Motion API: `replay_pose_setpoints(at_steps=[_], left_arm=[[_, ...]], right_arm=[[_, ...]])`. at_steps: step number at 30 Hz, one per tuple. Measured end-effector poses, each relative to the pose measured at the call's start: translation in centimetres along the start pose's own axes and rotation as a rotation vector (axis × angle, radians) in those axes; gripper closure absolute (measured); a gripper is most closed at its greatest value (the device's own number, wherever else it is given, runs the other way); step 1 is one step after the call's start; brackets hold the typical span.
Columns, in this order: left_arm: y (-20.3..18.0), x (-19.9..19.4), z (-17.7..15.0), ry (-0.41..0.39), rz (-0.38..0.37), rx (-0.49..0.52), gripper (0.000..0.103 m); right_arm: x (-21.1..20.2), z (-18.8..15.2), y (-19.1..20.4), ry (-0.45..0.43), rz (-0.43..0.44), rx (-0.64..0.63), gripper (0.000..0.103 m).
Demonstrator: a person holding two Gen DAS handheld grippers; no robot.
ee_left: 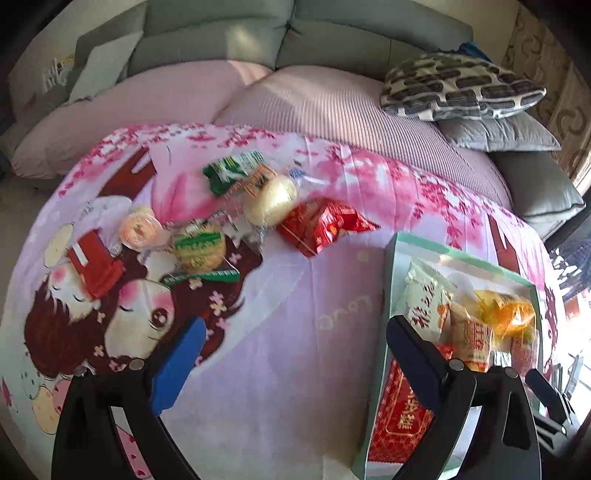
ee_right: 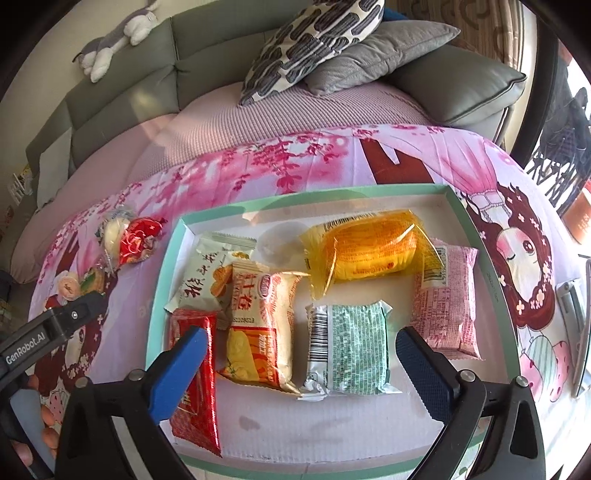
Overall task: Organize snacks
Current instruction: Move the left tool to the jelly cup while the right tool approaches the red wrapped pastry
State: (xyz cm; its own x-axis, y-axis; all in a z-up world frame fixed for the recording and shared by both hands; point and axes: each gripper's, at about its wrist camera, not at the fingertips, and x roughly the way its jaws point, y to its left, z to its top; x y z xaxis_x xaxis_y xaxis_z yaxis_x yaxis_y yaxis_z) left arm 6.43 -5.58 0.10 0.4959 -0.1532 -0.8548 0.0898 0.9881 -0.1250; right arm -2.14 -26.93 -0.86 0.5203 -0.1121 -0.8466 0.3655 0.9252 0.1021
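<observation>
A mint-rimmed white box [ee_right: 173, 251] lies on the pink blanket and holds several snack packets: a red one [ee_right: 195, 387], a cream-orange one [ee_right: 262, 332], a green-white one [ee_right: 351, 350], a yellow one [ee_right: 369, 251], a pink one [ee_right: 447, 302]. My right gripper [ee_right: 299, 354] is open and empty just above the box's near half. My left gripper [ee_left: 295, 350] is open and empty over bare blanket, left of the box [ee_left: 391, 266]. Loose snacks lie beyond it: a red packet [ee_left: 321, 225], a cream bun [ee_left: 271, 201], a green packet [ee_left: 229, 171], a green-labelled cake [ee_left: 199, 245], an orange round one [ee_left: 138, 229].
A grey sofa back [ee_left: 258, 40] runs behind the blanket. A patterned cushion [ee_left: 458, 85] and a grey pillow [ee_left: 498, 133] lie at the far right. A plush toy [ee_right: 118, 33] rests on the sofa top. The left gripper's body [ee_right: 48, 325] shows at left in the right wrist view.
</observation>
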Motion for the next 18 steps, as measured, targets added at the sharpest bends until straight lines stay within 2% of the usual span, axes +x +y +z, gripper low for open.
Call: replay_pose_setpoints(at_steps=[5,9,12,18], left_arm=[[1.4,-1.0,1.1,-0.056,-0.018,-0.046,0.005],[3.3,-1.3,2.0,-0.089,0.049,-0.068,0.005],[5.6,-1.2,2.9,-0.096,0.081,-0.111,0.005],[10.3,-0.3,3.9,-0.091,0.072,-0.189,0.005]], right_arm=[[0.1,-0.1,1.2,0.003,0.02,-0.04,0.0],[0.1,-0.3,2.4,0.002,0.054,-0.066,0.0],[0.1,-0.3,3.4,0.003,0.092,-0.076,0.0],[0.4,0.2,5.9,0.01,0.156,-0.094,0.0]])
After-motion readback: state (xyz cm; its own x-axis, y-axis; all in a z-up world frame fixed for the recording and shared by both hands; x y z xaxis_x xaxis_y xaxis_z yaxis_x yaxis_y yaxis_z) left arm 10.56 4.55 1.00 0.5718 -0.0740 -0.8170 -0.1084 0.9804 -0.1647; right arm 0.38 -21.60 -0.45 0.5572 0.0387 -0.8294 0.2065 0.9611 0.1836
